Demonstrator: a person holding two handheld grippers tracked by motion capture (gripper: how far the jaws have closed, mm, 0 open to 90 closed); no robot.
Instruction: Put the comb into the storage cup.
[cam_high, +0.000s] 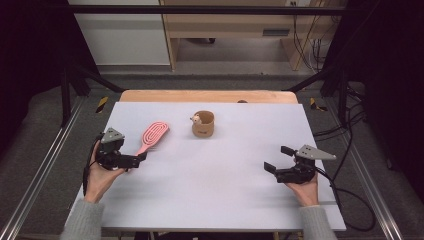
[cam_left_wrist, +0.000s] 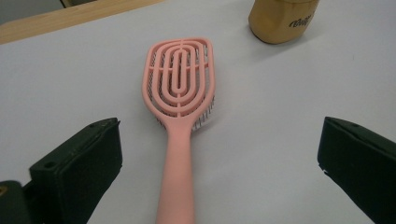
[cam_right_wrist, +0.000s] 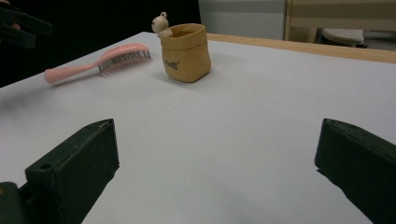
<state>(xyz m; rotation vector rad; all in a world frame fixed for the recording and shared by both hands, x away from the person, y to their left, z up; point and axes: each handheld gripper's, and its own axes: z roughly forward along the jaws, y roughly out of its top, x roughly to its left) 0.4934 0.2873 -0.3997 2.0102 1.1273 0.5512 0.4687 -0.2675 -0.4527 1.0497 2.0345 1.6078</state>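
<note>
A pink hairbrush (cam_high: 152, 135) lies bristles-down on the white tabletop at the left, its handle pointing toward my left gripper (cam_high: 137, 159). In the left gripper view the brush (cam_left_wrist: 180, 79) runs up the middle, and its handle lies between the jaws of my left gripper (cam_left_wrist: 219, 125), which stands wide open with the pads clear of the handle. A tan pouch (cam_high: 203, 125) stands upright behind the brush, with a small bear figure (cam_high: 195, 119) peeking over its rim. My right gripper (cam_high: 277, 157) rests at the right, open, with nothing between its jaws. It faces the pouch (cam_right_wrist: 186, 51) and the brush (cam_right_wrist: 109, 58).
The white sheet (cam_high: 225, 190) covers the table, and a wooden strip (cam_high: 200, 96) shows along the far edge. Black frame rails run along both sides. A cable (cam_high: 350, 200) trails off the right edge from my right gripper.
</note>
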